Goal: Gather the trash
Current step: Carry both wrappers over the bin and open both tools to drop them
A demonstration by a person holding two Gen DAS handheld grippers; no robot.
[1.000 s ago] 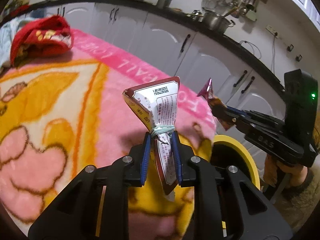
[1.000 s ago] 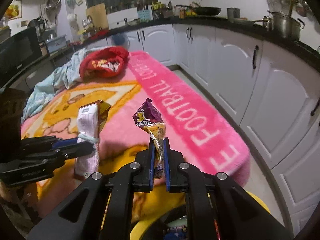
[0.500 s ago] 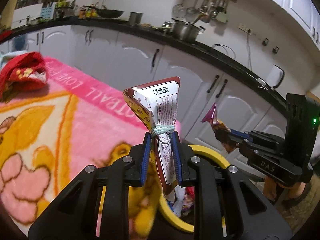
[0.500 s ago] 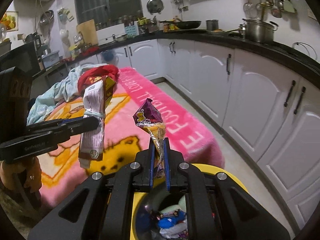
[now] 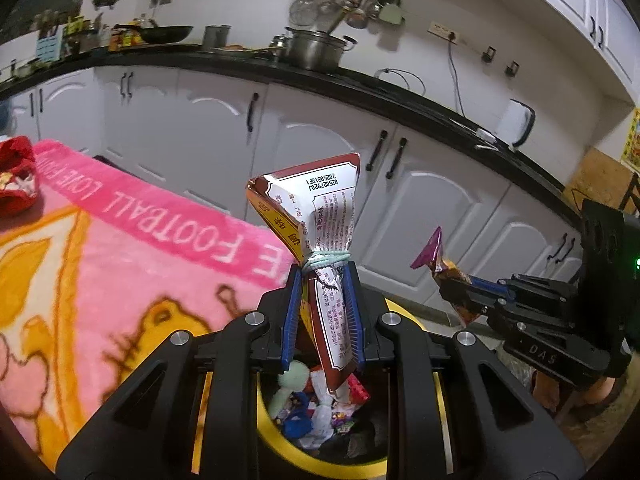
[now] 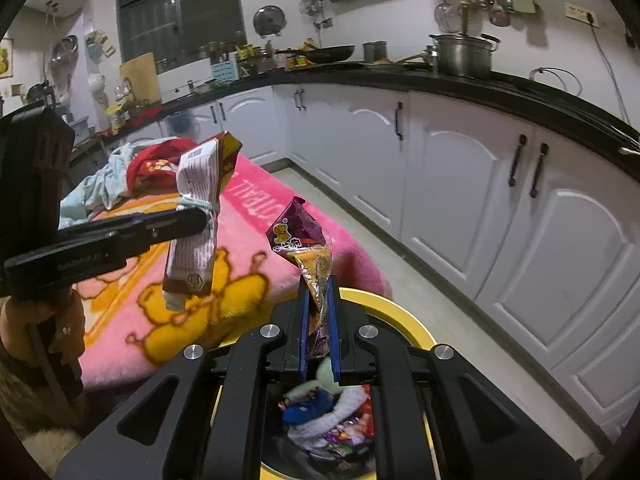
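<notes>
White cabinet doors (image 6: 500, 216) run under a black counter (image 5: 400, 92) along the kitchen wall. Below them a pink blanket (image 5: 120, 264) with white lettering and yellow cartoon shapes covers the surface at left, a red cloth (image 6: 156, 160) lying at its far end. Just beside the blanket's near edge stands a yellow-rimmed bin (image 6: 404, 316), with crumpled wrappers (image 5: 316, 412) inside. The left gripper (image 5: 322, 308) pinches a brown and white packet (image 5: 320, 240), tied at its waist with a pale band, over the bin's opening. The right gripper (image 6: 320, 320) is clamped on a purple and orange snack wrapper (image 6: 304, 248), also above the bin.
</notes>
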